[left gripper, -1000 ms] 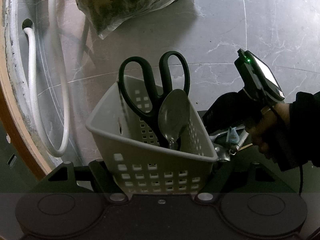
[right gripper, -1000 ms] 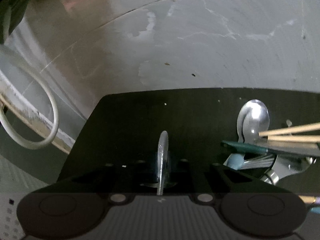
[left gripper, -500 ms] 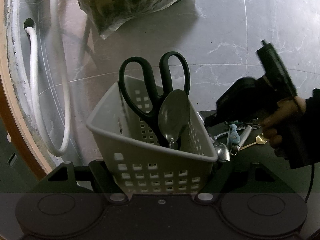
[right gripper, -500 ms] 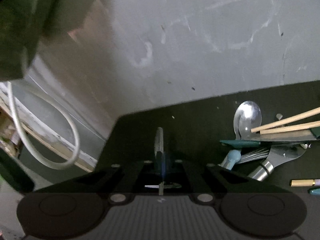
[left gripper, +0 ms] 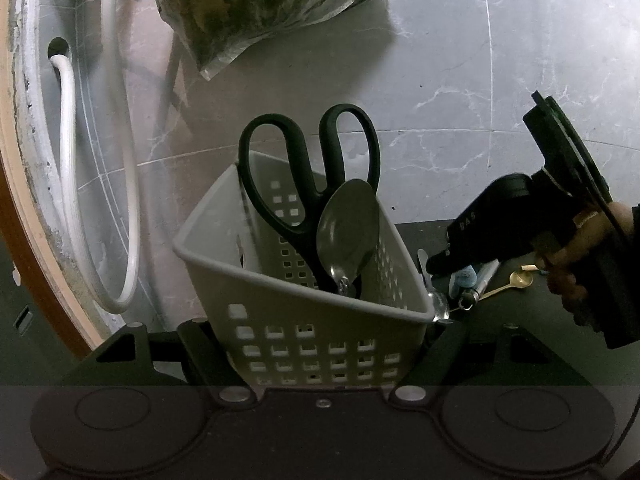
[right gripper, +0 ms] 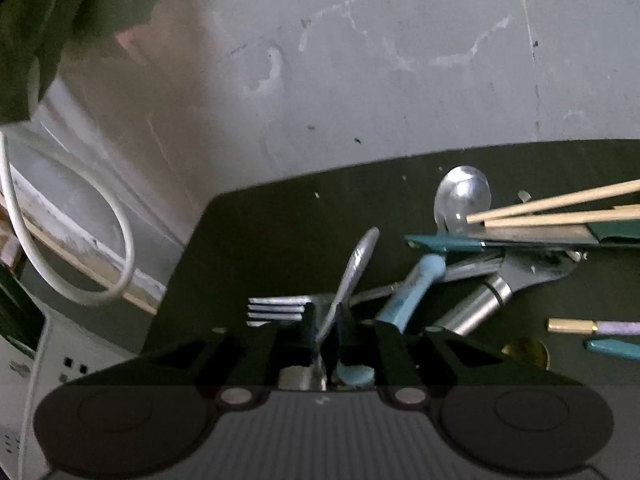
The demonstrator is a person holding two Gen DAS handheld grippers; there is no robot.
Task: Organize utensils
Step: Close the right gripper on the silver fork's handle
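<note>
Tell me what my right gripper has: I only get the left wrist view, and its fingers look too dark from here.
Observer: A thin metal handle stands tilted between the fingers of the right gripper. The jaws are opening.
Operator: Anything beside it?
Observer: Fork tines lie just left of the fingers, on the dark mat. I cannot tell if they belong to that handle.
Operator: What else is in the pile?
Observer: Wooden chopsticks lie with their ends over a spoon, to the right of the gripper.
</note>
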